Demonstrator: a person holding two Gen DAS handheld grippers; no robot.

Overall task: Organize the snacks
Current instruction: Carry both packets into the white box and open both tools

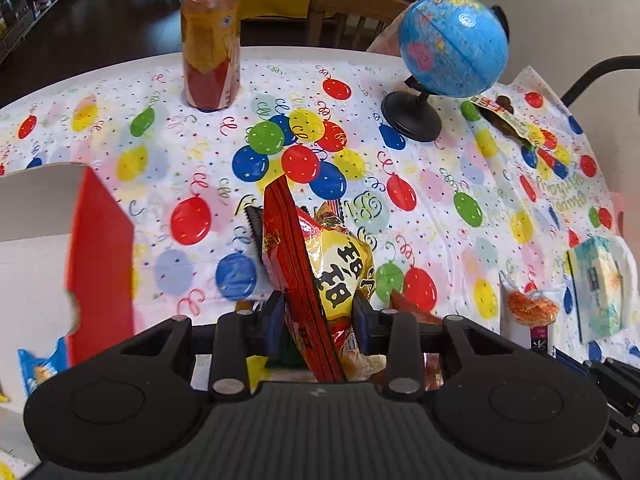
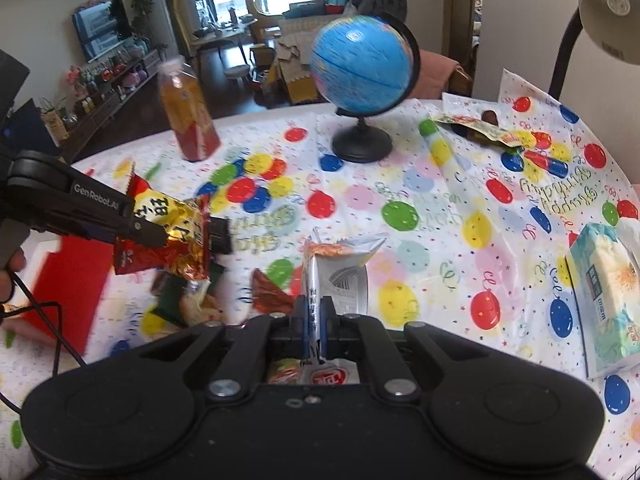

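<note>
Left gripper [image 1: 318,308] clamps the red-yellow snack bag [image 1: 320,256] just before the globe [image 1: 452,46]; right gripper [image 2: 315,312] pinches the silver packet [image 2: 340,276] nearer it.

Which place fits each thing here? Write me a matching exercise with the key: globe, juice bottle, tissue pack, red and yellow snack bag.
Column 1:
1. globe
2. juice bottle
3. tissue pack
4. red and yellow snack bag

Column 2:
A. lying at the table's right edge
B. clamped in the left gripper's fingers
C. standing far left on the balloon tablecloth
D. on a black stand, far centre

Pairs: 1-D, 2-C, 3-A, 4-B
</note>
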